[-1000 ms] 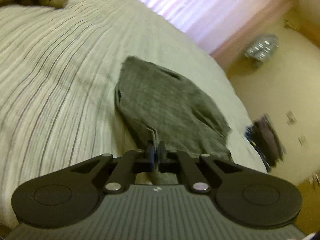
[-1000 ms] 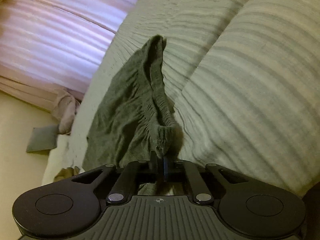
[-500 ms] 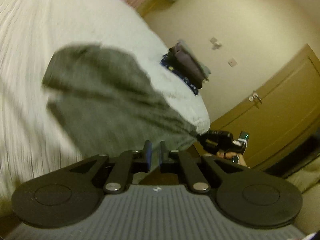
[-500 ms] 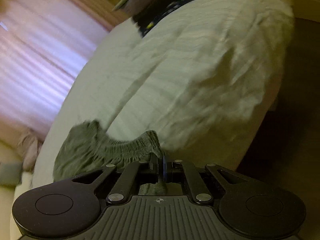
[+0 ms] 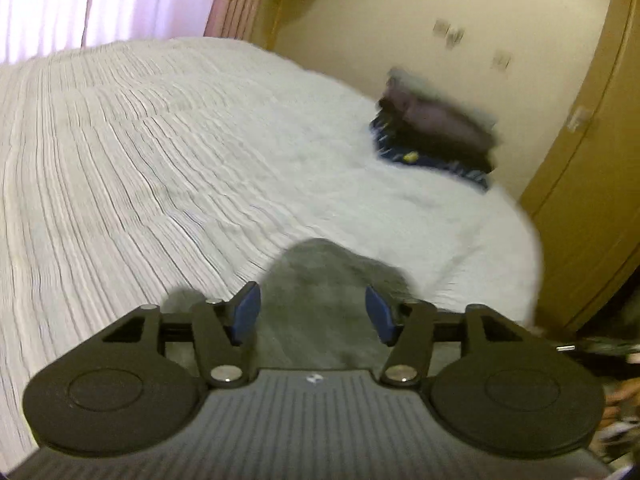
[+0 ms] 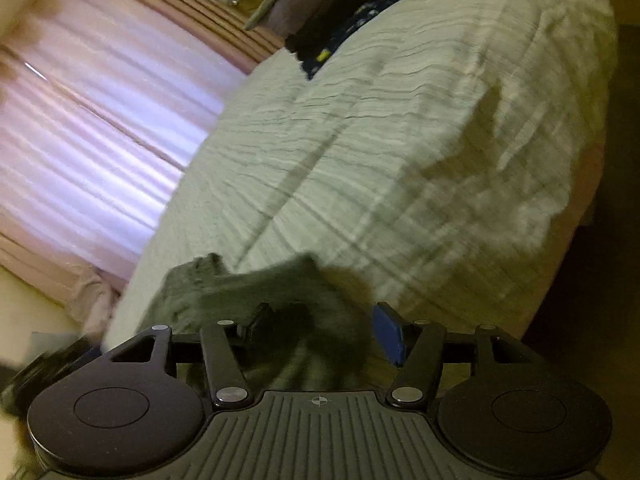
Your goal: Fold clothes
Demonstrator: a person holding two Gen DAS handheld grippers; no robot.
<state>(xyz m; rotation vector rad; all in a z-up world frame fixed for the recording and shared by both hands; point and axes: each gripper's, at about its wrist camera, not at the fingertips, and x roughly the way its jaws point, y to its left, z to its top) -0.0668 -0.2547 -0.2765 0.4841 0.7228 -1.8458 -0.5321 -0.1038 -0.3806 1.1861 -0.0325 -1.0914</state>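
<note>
A grey garment (image 5: 320, 292) lies on the striped white bedspread (image 5: 160, 152) near the bed's front edge, blurred by motion. My left gripper (image 5: 312, 314) is open, its blue pads wide apart on either side of the garment, not holding it. In the right wrist view the same grey garment (image 6: 240, 292) lies bunched just ahead of my right gripper (image 6: 324, 332), which is open too, with cloth between its fingers but not clamped.
A stack of folded dark clothes (image 5: 436, 140) sits at the bed's far corner; it also shows in the right wrist view (image 6: 344, 16). Pink curtains (image 6: 100, 120) hang beyond the bed. A wooden door (image 5: 592, 160) stands at the right.
Both grippers, shut on the grey garment a second ago, swung it toward the bed's front edge and have opened, letting it go.
</note>
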